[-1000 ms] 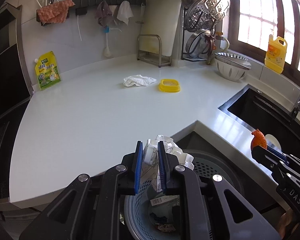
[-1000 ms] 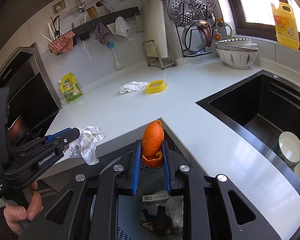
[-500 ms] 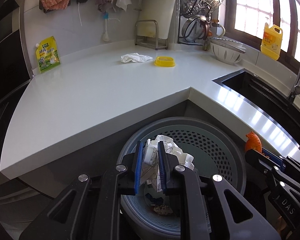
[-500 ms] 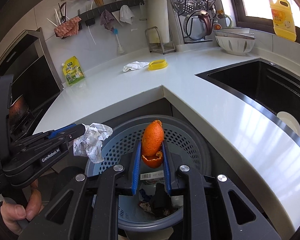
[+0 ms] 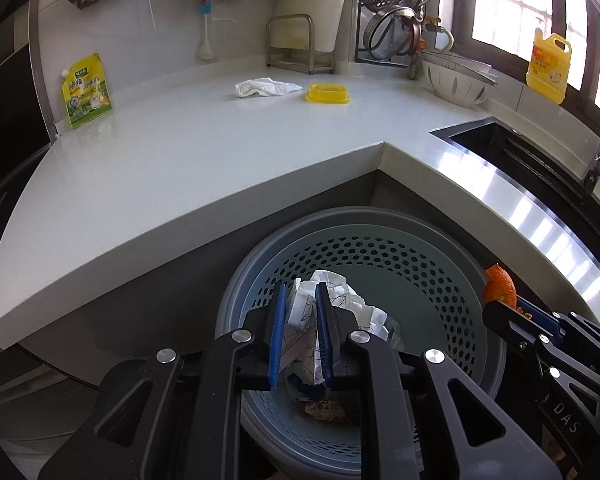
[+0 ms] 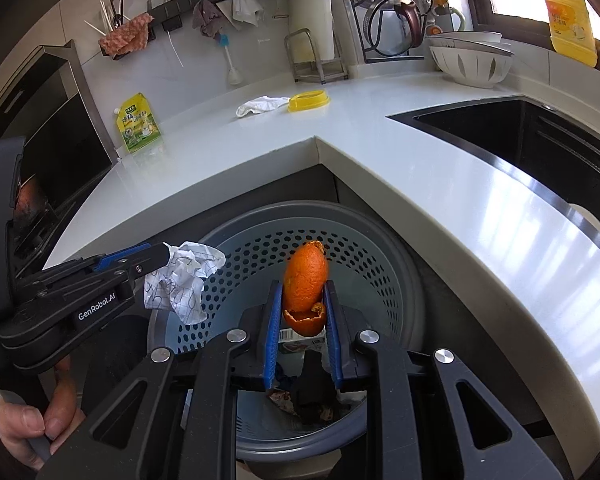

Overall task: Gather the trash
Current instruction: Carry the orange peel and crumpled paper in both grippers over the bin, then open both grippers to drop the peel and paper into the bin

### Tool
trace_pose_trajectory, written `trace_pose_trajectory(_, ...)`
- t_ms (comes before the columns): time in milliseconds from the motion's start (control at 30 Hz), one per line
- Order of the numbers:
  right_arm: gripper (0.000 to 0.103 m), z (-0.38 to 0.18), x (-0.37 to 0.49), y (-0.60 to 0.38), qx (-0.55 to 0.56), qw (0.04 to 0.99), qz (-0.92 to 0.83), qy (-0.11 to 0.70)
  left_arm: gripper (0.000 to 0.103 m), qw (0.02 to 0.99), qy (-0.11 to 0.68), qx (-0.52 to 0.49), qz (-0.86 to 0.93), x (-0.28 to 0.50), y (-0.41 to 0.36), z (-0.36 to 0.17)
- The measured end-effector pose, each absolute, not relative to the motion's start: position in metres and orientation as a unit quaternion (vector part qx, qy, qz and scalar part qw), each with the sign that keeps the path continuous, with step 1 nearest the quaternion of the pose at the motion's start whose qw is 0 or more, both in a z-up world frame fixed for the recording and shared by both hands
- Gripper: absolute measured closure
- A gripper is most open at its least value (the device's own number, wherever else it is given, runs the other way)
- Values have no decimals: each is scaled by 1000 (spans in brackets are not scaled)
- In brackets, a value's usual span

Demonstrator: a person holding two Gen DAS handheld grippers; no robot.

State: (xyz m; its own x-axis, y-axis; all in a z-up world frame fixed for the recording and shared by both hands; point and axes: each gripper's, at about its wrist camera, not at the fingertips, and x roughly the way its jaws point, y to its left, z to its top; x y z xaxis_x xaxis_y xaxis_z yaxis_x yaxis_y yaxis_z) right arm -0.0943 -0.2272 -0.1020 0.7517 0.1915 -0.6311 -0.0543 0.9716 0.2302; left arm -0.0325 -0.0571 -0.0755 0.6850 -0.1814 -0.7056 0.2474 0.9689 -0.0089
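- Left wrist view: the left gripper (image 5: 300, 308) pinches the crumpled paper (image 5: 332, 304) between its blue fingers, now fully over the perforated trash basket (image 5: 420, 264) rather than at the countertop (image 5: 204, 144) edge as a second ago.
- Right wrist view: the right gripper (image 6: 302, 304) clamps the orange peel (image 6: 305, 280), likewise lowered above the basket, where older trash lies at the bottom.
- White rag (image 5: 266, 87) and yellow lid (image 5: 327, 93) sit unmoved on the counter.

bright daylight fr window (image 5: 512, 4) | glare on counter (image 5: 540, 216) | fisheye warp, dark corners | sharp
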Motion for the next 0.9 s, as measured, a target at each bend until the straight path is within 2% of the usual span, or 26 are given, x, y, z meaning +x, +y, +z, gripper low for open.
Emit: trace_pose_trajectory(900,81,-126,-70,-226,100,916,76,380,86,898,422,35,-121,-8,-56,-104)
